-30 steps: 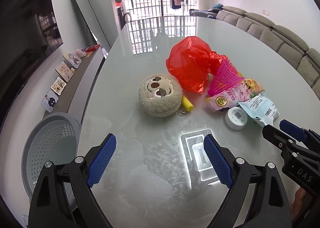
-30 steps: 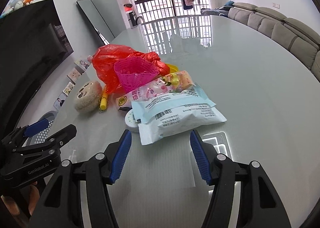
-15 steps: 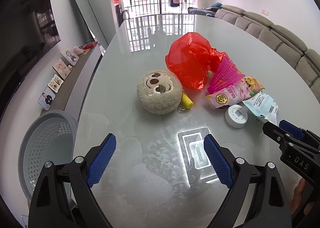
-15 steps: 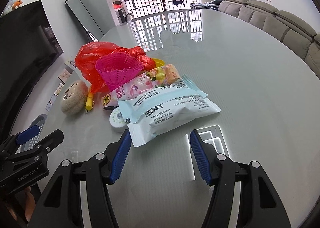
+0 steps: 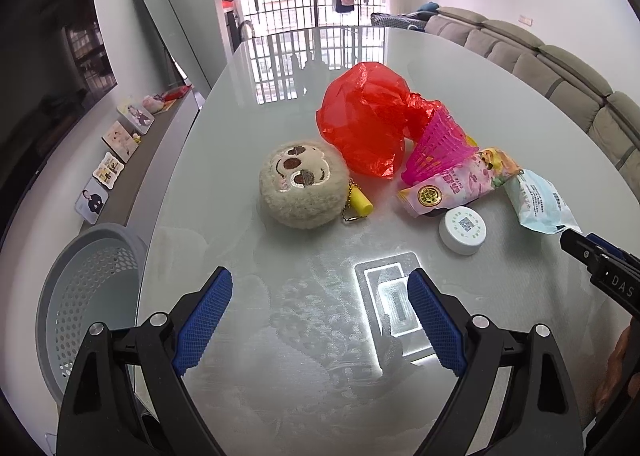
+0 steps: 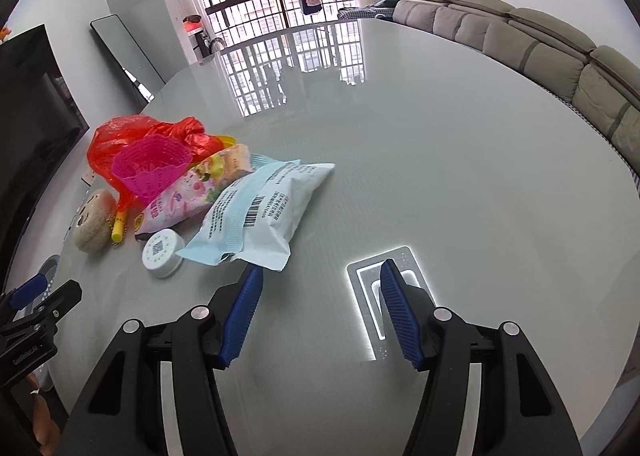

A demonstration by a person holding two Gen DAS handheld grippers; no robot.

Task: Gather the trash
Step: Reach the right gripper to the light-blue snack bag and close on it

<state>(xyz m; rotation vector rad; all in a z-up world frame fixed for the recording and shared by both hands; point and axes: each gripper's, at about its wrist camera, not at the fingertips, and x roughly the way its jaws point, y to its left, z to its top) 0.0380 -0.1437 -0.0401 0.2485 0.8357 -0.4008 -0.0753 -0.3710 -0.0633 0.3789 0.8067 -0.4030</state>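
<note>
1. Grey basket [image 5: 92, 296]: partly hidden behind left gripper [image 5: 318, 320].
2. Yellow item [image 6: 228, 141]: mostly covered by red bag [image 6: 120, 136].
3. Blue-white packet [image 5: 538, 204]: print too small to read.

Left wrist view: from the table's [image 5: 280, 336] near edge, angled down its length toward the window, close above the glass.
Right wrist view: same edge, further right, tilted left.
Shared: the red bag [image 5: 368, 116] [image 6: 120, 136], white jar [image 5: 462, 230] [image 6: 162, 252], sofa [image 5: 560, 72] [image 6: 520, 40].
</note>
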